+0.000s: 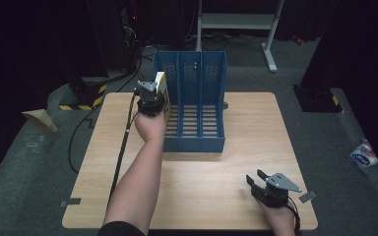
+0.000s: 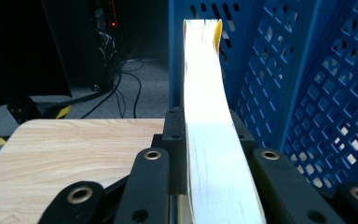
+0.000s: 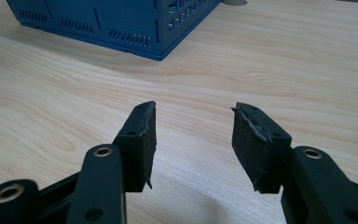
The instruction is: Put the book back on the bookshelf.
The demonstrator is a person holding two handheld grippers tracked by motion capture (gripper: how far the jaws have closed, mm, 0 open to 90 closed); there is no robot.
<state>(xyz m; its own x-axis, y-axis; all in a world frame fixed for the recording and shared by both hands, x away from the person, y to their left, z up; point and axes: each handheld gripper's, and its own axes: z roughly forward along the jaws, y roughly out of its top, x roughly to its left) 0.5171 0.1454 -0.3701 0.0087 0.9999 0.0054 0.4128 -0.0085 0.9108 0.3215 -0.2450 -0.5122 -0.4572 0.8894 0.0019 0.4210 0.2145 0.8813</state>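
While the left gripper (image 1: 153, 93) clamps a yellow-covered book (image 2: 209, 121) upright between its jaws, just beside the left wall of the blue file rack (image 1: 197, 105), the right gripper (image 3: 193, 142) rests with jaws apart, holding nothing, above the table (image 3: 261, 60)

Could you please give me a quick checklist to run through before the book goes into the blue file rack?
1. Left gripper shut on the book: ok.
2. Book upright, pages facing the camera: ok.
3. Book beside the rack, not yet in a slot: ok.
4. Slots free of other items: ok.
5. Right gripper open, empty, low over the table, away from the rack: ok.
6. Book clears the rack's left wall: cannot tell.
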